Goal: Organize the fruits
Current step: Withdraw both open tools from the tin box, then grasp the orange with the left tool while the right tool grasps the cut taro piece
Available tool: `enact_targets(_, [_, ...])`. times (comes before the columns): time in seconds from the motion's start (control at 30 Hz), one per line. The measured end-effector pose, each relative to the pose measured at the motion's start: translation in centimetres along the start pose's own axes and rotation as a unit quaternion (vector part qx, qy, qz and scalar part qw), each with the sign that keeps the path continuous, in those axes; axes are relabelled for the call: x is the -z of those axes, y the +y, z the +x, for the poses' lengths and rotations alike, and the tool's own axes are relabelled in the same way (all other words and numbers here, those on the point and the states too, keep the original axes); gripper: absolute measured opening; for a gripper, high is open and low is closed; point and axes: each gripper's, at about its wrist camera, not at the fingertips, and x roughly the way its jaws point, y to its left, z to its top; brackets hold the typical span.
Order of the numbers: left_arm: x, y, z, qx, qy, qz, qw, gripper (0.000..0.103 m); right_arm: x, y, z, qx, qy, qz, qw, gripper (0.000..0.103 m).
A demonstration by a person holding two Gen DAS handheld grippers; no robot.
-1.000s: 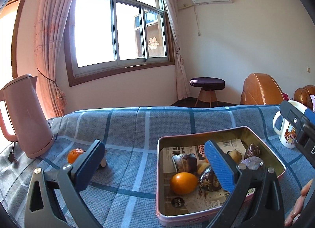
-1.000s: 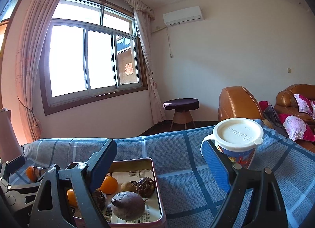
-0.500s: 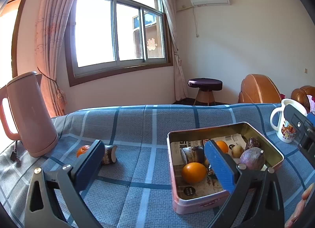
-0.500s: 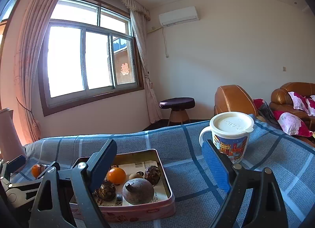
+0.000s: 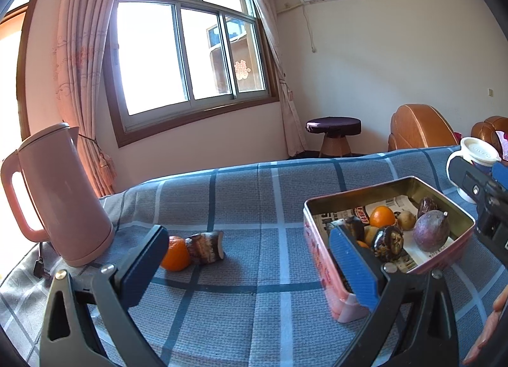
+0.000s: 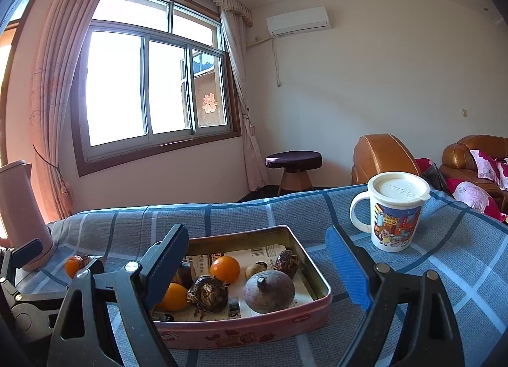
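A pink rectangular tin point(image 6: 287, 325), lined with printed paper, stands on a table covered by a blue checked cloth point(image 5: 254, 208). Inside the tin lie two oranges point(image 6: 225, 268), a large purple-brown fruit point(image 6: 269, 291) near the front, a dark cracked fruit point(image 6: 207, 292) just beside it, a small pale fruit point(image 6: 254, 270) and a brown wrinkled one point(image 6: 286, 262) toward the back wall. Outside the tin, to its left on the cloth, a loose orange point(image 5: 175, 253) touches a dark brown, striped chunk point(image 5: 204, 247); both sit near the base of a pink kettle point(image 5: 60, 195). A lidded white cartoon mug point(image 6: 393, 211) stands on the cloth to the right of the tin. The left gripper point(image 5: 250, 267) hangs above the cloth between the loose pair and the tin, fingers spread wide, nothing between them. The right gripper point(image 6: 257, 268) faces the tin from its near side, fingers likewise parted and empty.
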Motion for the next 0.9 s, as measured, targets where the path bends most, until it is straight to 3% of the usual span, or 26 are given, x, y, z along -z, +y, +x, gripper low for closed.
enact_targets(0.43, [0.5, 6.5, 2.2, -0.03, 0.014, -0.018, 0.9993, 0.103, 0.8, 8.0, 1.2, -0.052, 0.016, -0.016, 0.998, 0.089])
enact_targets(0.57, [0.6, 8.2, 3.2, -0.047, 0.012, 0.001, 0.9988, 0.103, 1.0, 10.5, 1.7, -0.066, 0.019, -0.028, 0.997, 0.089])
enact_targets(0.7, [0.7, 10.7, 5.0, -0.062, 0.049, 0.0, 0.9969, 0.103, 1.2, 12.5, 2.8, -0.09, 0.039, -0.036, 0.995, 0.089])
enact_targets(0.9, [1.5, 15.1, 7.9, -0.068, 0.129, -0.068, 0.987, 0.103, 1.8, 15.6, 5.3, -0.134, 0.095, -0.062, 0.984, 0.089])
